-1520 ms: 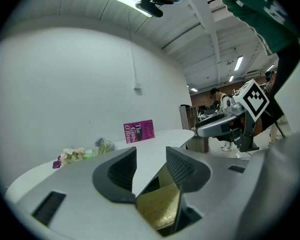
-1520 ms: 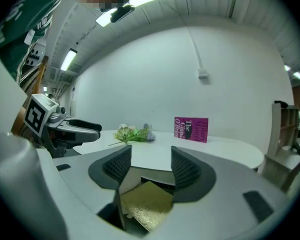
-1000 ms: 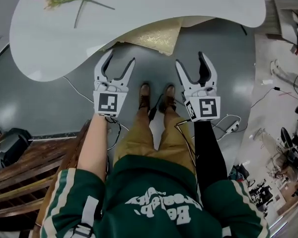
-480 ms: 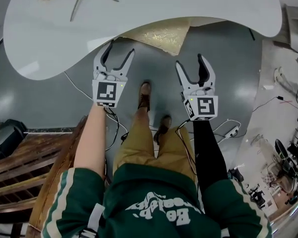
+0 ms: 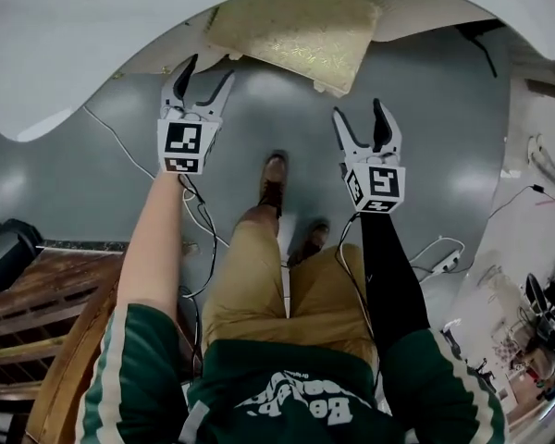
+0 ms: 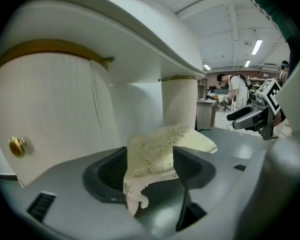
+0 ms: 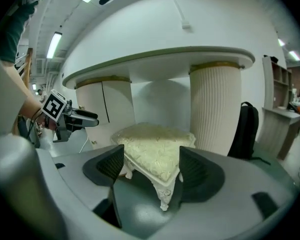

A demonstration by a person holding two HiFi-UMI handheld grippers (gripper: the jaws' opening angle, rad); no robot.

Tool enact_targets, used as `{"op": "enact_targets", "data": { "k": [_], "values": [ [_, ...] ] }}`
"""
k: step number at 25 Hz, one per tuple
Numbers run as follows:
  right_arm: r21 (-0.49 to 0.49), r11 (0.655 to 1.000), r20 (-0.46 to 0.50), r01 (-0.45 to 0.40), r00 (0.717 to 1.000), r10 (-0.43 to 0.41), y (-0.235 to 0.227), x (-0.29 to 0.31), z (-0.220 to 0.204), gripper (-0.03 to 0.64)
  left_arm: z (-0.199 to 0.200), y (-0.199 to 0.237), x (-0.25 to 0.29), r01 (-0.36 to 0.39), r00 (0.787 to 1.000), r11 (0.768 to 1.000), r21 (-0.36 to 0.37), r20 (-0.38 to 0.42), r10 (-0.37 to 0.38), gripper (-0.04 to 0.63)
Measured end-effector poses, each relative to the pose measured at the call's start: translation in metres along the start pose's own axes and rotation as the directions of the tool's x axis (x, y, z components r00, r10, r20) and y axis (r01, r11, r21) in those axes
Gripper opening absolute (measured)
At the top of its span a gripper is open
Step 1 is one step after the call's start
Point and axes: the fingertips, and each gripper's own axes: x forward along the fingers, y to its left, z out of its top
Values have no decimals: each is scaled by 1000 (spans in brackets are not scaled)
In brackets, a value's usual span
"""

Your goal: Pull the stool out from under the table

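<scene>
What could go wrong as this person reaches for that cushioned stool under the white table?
The stool sits partly beneath the table, so lifting while pulling might knock it against the underside. Cables trail on the floor near the person's feet; stepping back could snag them. The left gripper and right gripper, its fingers opening, hold nothing yet; a corner-only grip could slip.
</scene>
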Motion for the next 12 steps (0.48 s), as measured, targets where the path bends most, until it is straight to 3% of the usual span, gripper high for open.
{"op": "enact_targets", "data": {
  "k": [6, 12],
  "values": [
    [7, 1000, -69, -1, 998, 2, -10, 36, -75, 377, -61, 22, 37, -35, 998, 999, -30, -50, 33, 290],
    [35, 999, -100, 23, 995, -20, -20, 91, -113, 394, -115, 39, 68, -44, 989, 997, -59, -144, 35, 291]
  ]
}}
